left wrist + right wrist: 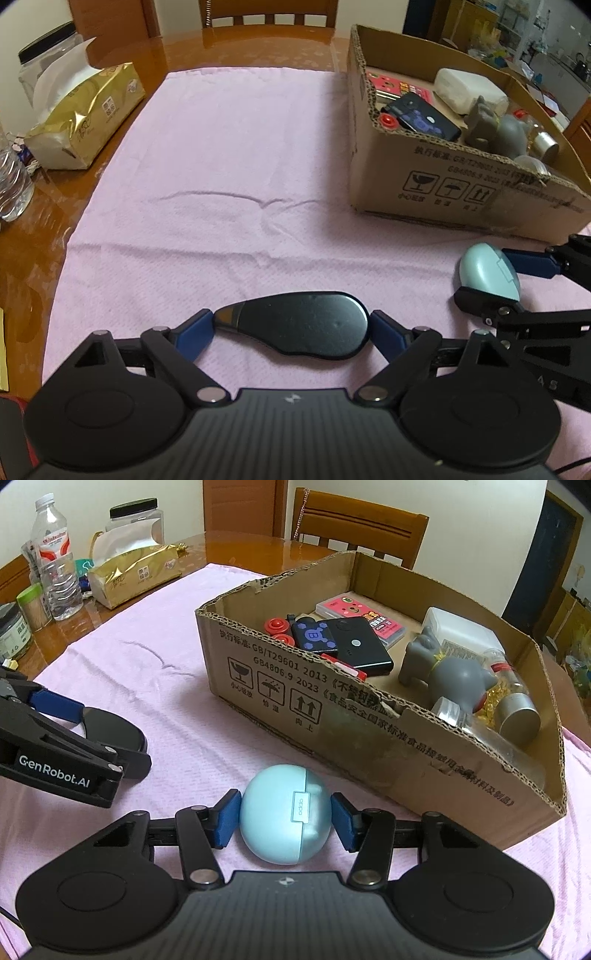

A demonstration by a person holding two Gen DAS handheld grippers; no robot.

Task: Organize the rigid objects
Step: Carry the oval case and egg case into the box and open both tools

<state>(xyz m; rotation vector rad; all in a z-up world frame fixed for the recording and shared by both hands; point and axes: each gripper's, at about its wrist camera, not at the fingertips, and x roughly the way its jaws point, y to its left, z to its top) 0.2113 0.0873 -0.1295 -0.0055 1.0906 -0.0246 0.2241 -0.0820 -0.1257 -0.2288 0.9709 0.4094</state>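
Most of the sorting looks done: your cardboard box (369,753), on the far right of the pink cloth (221,166), already holds a black power bank (360,646), a grey toy animal (443,668), a pink card pack (362,616), a white packet (458,631), red caps and a metal can (519,720).

Two things are left outside it, and you have one in each tool. Your left gripper (291,328) has its blue pads against the two ends of the flat black oval case (306,325), near the middle of the cloth; it appears gripped, though I cannot tell if it is lifted or resting on the cloth. Your right gripper (284,816) stands closed around the pale blue earbud case (284,812), the left pad touching it and the right pad at or just beside its side, close in front of the box's near wall.

By my judgement what is left is to carry both cases over the wall and set them in the box. The freest floor seems to be the near left part, beside the power bank. Nothing else loose shows on the cloth. The tissue pack (88,110), water bottle (55,557) and jars at the far left sit off the cloth and seem no part of the job.
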